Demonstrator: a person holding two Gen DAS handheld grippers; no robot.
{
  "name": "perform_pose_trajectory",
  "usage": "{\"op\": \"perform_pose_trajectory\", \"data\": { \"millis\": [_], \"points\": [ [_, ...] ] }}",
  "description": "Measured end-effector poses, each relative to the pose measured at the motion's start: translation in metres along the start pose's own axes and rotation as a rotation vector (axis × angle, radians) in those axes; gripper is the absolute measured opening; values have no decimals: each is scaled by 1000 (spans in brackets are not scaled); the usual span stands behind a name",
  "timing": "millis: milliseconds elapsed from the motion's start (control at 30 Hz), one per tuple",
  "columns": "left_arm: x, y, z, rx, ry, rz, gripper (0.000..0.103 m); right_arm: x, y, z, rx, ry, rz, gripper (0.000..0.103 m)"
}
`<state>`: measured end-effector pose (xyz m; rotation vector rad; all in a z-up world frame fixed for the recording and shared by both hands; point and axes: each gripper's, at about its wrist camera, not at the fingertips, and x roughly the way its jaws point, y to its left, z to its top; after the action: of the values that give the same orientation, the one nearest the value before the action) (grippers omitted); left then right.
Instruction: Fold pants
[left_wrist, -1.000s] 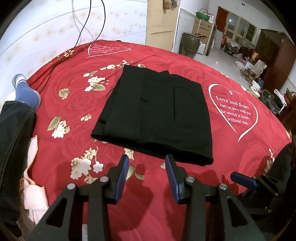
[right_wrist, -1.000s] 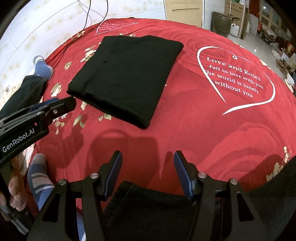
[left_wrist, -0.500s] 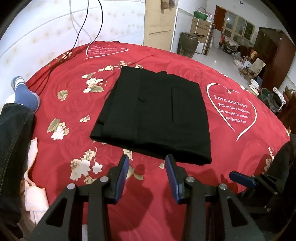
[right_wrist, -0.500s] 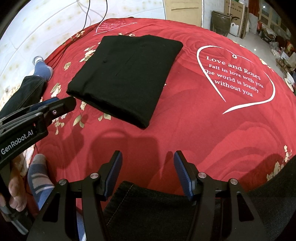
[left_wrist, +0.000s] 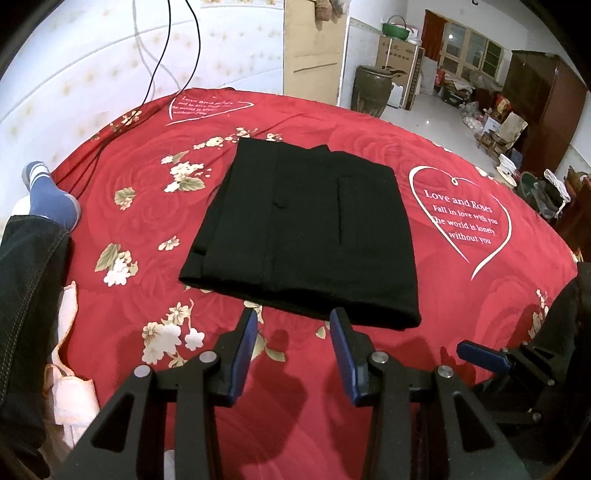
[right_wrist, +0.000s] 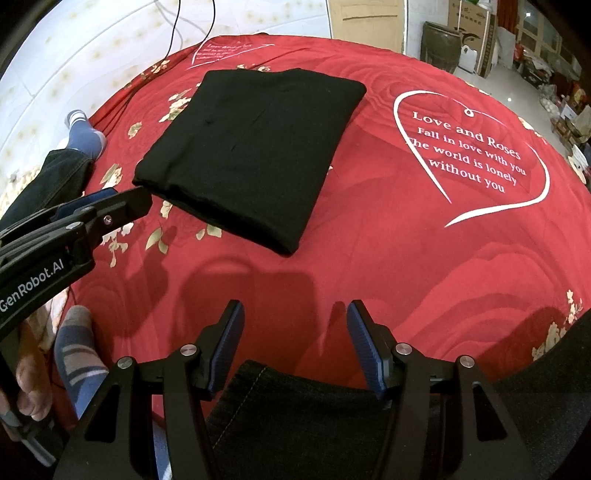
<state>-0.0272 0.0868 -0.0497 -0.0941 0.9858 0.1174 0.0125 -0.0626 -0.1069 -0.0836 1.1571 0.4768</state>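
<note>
— Both sets of fingers are apart on my feeds: left gripper (left_wrist: 293, 334) and right gripper (right_wrist: 295, 332) hold nothing

— And the pants?

— I see the black pants (left_wrist: 306, 236) folded into a flat rectangle on the red bedspread (left_wrist: 480, 314), just beyond my left fingertips, apart from both grippers

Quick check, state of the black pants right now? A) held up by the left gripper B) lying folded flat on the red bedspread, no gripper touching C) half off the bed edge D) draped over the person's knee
B: the black pants lie as a flat folded rectangle on the red bedspread, with the left gripper and right gripper both open and short of them.
</note>
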Motion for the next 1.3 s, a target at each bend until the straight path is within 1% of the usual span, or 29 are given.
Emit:
{"op": "perform_pose_trajectory", "data": {
  "millis": [567, 1300],
  "points": [
    [-4, -1, 1, 5, -15, 3, 43, 1, 0, 0, 1, 2, 0, 58],
    [-5, -2, 1, 5, -12, -2, 43, 1, 0, 0, 2, 2, 0, 58]
  ]
}}
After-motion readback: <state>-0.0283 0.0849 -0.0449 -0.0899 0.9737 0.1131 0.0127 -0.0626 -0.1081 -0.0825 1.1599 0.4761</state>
